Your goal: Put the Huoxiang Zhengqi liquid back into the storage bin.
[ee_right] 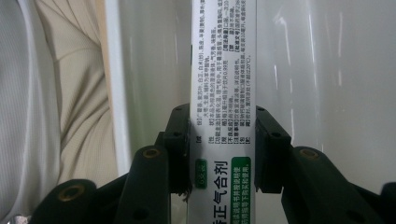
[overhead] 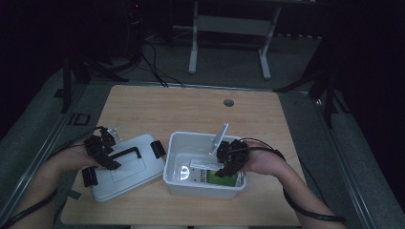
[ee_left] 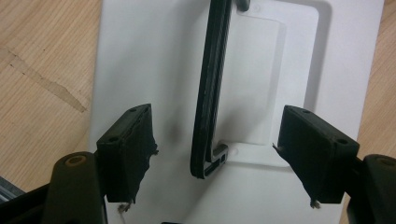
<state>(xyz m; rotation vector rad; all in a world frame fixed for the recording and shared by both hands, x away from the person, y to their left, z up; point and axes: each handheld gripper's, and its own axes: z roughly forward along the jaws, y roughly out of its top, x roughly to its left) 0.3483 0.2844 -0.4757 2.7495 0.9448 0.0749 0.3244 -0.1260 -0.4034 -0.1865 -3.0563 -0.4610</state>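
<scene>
A white plastic box (overhead: 179, 148) stands on the wooden table, right of centre. Inside it my right gripper (overhead: 228, 164) is shut on a white and green carton (overhead: 212, 175), its jaws pressed on both narrow sides of the carton (ee_right: 223, 93). The box's white lid (overhead: 138, 169) lies flat to the left, with a black handle (overhead: 125, 152) and black clips. My left gripper (overhead: 102, 153) hovers open over the lid, its pads (ee_left: 128, 149) apart on either side of the black handle (ee_left: 212, 93).
The table (overhead: 191, 109) has a small round grommet hole (overhead: 229, 102) near its far edge. A grey desk frame (overhead: 229, 28) stands on the floor behind. Black stands flank the table on both sides. A person's light clothing (ee_right: 51, 93) lies beyond the box wall.
</scene>
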